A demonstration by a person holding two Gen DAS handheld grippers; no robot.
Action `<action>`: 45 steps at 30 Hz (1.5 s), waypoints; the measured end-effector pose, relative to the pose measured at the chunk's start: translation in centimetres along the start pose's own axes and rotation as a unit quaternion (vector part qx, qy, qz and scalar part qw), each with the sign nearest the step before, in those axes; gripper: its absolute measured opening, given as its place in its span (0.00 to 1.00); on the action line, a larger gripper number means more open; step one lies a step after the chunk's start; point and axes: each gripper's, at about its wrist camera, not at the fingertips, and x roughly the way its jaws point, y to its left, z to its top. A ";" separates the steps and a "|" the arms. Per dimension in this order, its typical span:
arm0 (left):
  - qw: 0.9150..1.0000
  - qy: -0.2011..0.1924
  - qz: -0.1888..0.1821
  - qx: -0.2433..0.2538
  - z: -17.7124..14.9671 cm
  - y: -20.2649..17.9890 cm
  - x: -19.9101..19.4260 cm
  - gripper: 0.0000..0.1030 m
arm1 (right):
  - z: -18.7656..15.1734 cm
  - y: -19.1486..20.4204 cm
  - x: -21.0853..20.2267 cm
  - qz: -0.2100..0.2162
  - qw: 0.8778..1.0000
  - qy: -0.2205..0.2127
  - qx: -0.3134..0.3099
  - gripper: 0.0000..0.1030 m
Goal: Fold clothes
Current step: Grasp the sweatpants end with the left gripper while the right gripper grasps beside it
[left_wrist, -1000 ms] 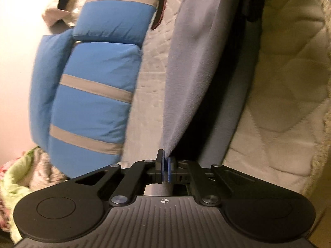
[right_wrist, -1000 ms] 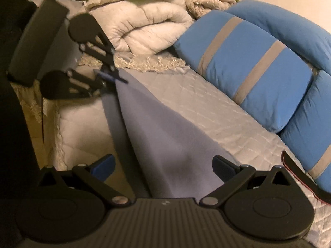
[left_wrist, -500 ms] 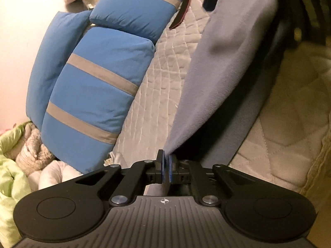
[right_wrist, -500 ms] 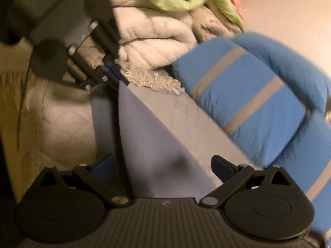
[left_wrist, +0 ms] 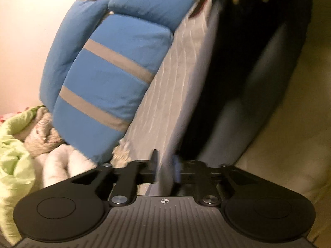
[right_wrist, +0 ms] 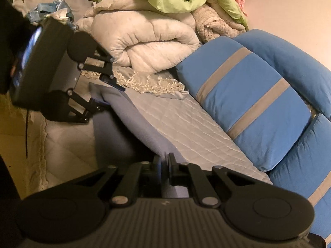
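Two tools over quilted bed [right_wrist: 182, 124] — left [left_wrist: 165, 168] opening, right [right_wrist: 163, 163] closing on grey garment [right_wrist: 132, 119].

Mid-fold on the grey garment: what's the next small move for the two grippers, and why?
Probably let the right gripper finish closing on the grey garment before drawing the left gripper clear. The right jaws are closing with cloth between them; the left jaws are opening, with the garment's far corner between them. Pulling away too early could drop the fold onto the quilted bed.
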 end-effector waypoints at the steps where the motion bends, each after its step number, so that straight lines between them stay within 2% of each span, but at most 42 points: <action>1: 1.000 0.009 0.013 0.007 -0.3 -0.4 0.3 0.29 | 0.0 -0.2 -0.1 0.000 1.000 0.000 0.004 0.21; 8: 0.997 0.056 0.056 0.014 -1.8 -0.2 1.6 0.29 | 0.1 -1.2 -0.6 0.012 0.999 0.000 0.042 0.21; 12: 0.995 0.067 0.070 0.009 -2.1 1.3 1.7 0.29 | 0.1 -2.5 -0.3 0.025 0.996 0.005 0.081 0.21; 16: 0.994 0.073 0.080 -0.016 -2.1 3.2 1.5 0.29 | 0.1 -3.3 0.0 0.032 0.994 0.008 0.106 0.21; 20: 0.995 0.062 0.068 -0.034 -2.1 3.9 1.0 0.32 | 0.1 -3.3 0.0 0.035 0.993 0.009 0.112 0.21; 25: 0.998 0.047 0.039 0.007 -2.4 2.2 0.4 0.33 | 0.1 -3.3 -0.2 0.040 0.992 0.009 0.116 0.21; 29: 0.997 0.044 0.017 0.059 -3.2 0.6 0.4 0.33 | 0.2 -3.6 -0.1 0.040 0.992 0.009 0.118 0.21; 30: 0.997 0.044 0.010 0.069 -3.3 0.3 0.5 0.25 | 0.3 -3.7 -0.1 0.040 0.992 0.009 0.119 0.21; 31: 0.996 0.041 0.002 0.076 -3.5 0.4 0.5 0.04 | 0.3 -3.9 -0.1 0.039 0.992 0.008 0.122 0.21; 33: 0.996 0.042 0.005 0.081 -3.4 1.1 0.9 0.03 | 0.3 -4.3 0.1 0.036 0.991 0.007 0.130 0.21; 38: 0.995 0.007 0.050 0.084 -2.6 5.2 2.2 0.03 | 0.6 -4.5 -0.2 0.036 0.989 -0.004 0.146 0.17; 41: 0.992 -0.024 0.074 0.095 -3.0 6.7 2.4 0.03 | 0.2 -3.1 0.1 0.070 0.988 0.003 0.136 0.17; 43: 0.990 -0.041 0.084 0.105 -4.0 6.1 2.2 0.03 | -0.2 -2.1 0.7 0.096 0.987 0.014 0.132 0.16; 44: 0.990 -0.039 0.077 0.113 -4.7 5.2 2.4 0.03 | -0.5 -1.6 1.0 0.110 0.985 0.022 0.130 0.08; 45: 0.989 -0.036 0.070 0.122 -5.4 4.3 2.5 0.03 | -0.7 -1.2 1.3 0.122 0.984 0.029 0.129 0.08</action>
